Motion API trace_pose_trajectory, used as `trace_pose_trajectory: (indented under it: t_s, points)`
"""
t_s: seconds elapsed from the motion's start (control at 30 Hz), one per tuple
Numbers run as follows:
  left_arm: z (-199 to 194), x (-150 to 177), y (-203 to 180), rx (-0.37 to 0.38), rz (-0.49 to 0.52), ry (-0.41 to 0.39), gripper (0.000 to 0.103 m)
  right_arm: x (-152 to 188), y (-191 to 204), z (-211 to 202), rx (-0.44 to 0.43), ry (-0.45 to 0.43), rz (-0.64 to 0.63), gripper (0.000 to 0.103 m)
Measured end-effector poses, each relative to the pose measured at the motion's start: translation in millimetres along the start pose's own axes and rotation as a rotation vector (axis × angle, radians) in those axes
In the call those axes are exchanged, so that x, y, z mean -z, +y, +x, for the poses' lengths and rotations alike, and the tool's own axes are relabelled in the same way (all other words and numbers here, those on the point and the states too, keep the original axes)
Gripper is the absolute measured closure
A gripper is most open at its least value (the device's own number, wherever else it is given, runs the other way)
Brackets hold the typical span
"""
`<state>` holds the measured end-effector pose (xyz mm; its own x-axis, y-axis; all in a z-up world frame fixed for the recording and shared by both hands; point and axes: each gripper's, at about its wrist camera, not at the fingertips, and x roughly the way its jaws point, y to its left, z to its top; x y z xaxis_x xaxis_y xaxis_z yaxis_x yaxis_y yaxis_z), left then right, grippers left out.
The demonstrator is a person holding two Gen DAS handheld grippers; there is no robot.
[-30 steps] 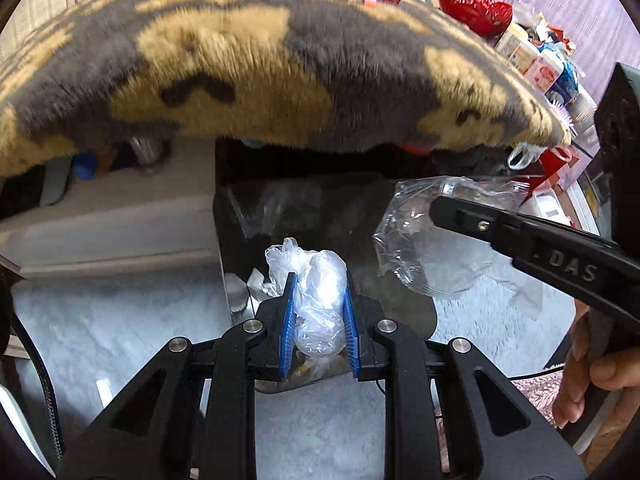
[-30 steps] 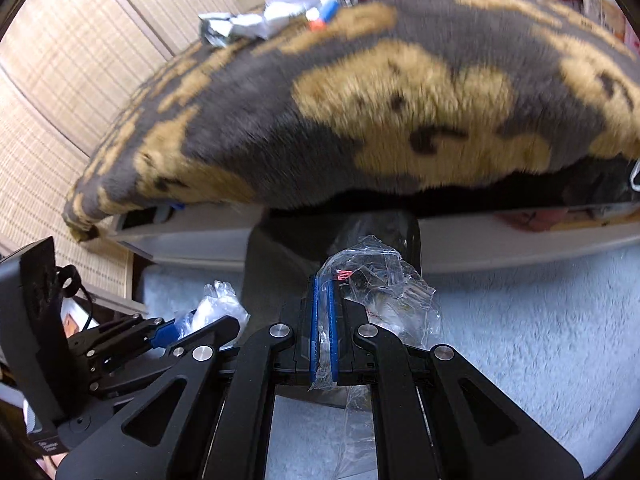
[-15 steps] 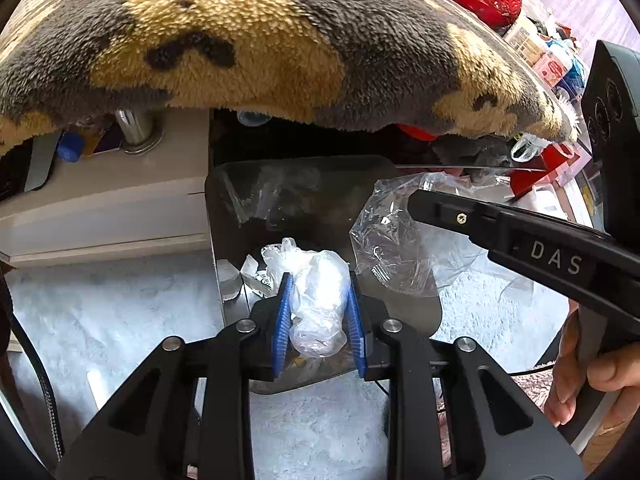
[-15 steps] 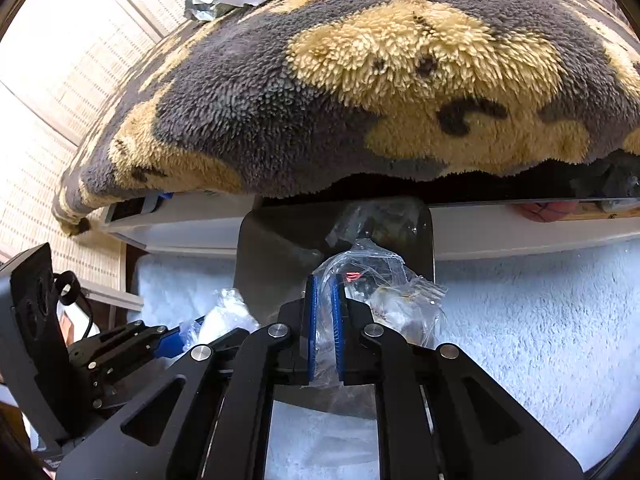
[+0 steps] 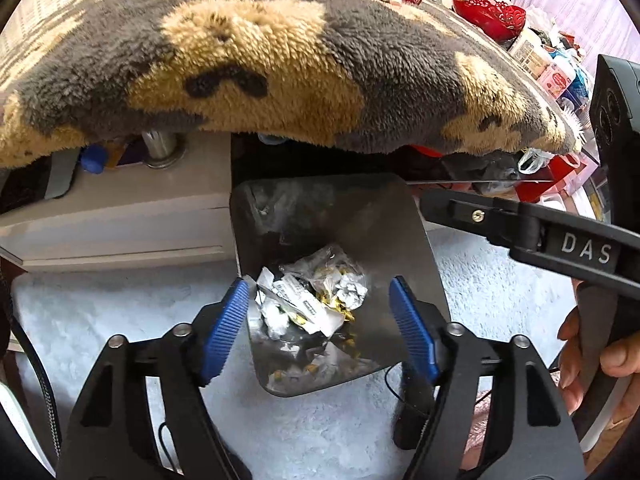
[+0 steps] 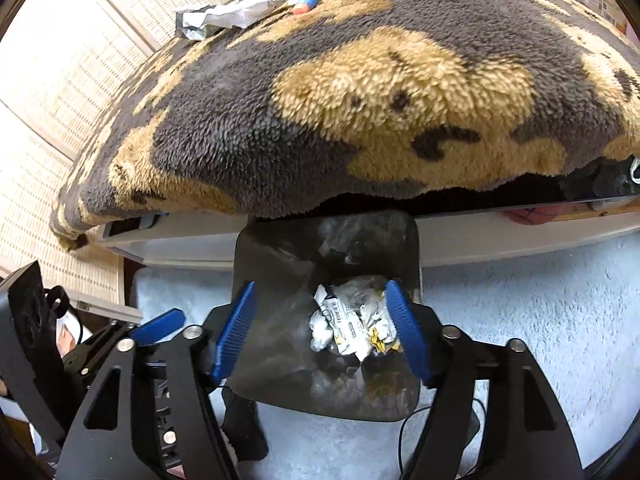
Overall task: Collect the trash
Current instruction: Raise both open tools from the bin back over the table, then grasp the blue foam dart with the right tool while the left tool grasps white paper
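Trash here means crumpled clear plastic, foil scraps and printed wrappers (image 5: 312,300), lying loose in the dark square bin (image 5: 400,240) on the pale rug below the fleece blanket. It looks light, soft and slippery; bunched folds would grip best. Left gripper (image 5: 320,328) and right gripper (image 6: 320,330) have just opened wide, empty.

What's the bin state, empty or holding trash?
Holding trash. The dark bin has crumpled wrappers piled at its bottom, seen in both wrist views; the fill looks low, well below the rim.
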<state>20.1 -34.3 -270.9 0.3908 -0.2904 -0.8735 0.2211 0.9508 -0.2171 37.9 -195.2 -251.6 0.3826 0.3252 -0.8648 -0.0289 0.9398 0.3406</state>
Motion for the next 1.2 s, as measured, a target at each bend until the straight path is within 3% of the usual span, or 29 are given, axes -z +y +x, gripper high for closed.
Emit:
trace_pose_trajectory:
  t_s: [0.2,0.33,0.63,0.87,0.97,1.07,1.13,1.2]
  points:
    - [-14.0,-4.6,-3.0,-0.003,0.001,-0.024,0.016,-6.4,-5.8,-20.0,0.031,-0.038,-0.003,0.013]
    - [-37.9,-17.9,-5.2,-0.013,0.009,-0.068,0.010,-17.7,-1.5,-52.3,0.078,-0.116,-0.031,0.005]
    - [-83.1,-81.2,-4.1,-0.078,0.044,-0.158,0.010,-77.4,5.9,-104.9,0.099,-0.213,-0.061,0.005]
    - [-96.6,-137.0,5.5,-0.102,0.079,-0.220,0.010,-130.6,20.6,-95.8,0.048,-0.224,-0.048,0.005]
    - [-89.5,-158.0,10.4,-0.108,0.077,-0.224,0.010,-147.6,19.9,-77.5,0.022,-0.201,-0.016,0.008]
    - [-78.2,-171.4,13.4,-0.112,0.084,-0.217,0.010,-160.4,17.7,-53.9,-0.005,-0.164,0.012,0.021]
    - [-71.0,-178.8,15.6,-0.109,0.091,-0.209,0.010,-167.2,14.6,-41.5,-0.019,-0.144,0.033,0.043]
    - [-64.6,-185.9,17.5,-0.106,0.096,-0.205,0.010,-174.5,14.7,-31.7,-0.017,-0.138,0.040,0.057]
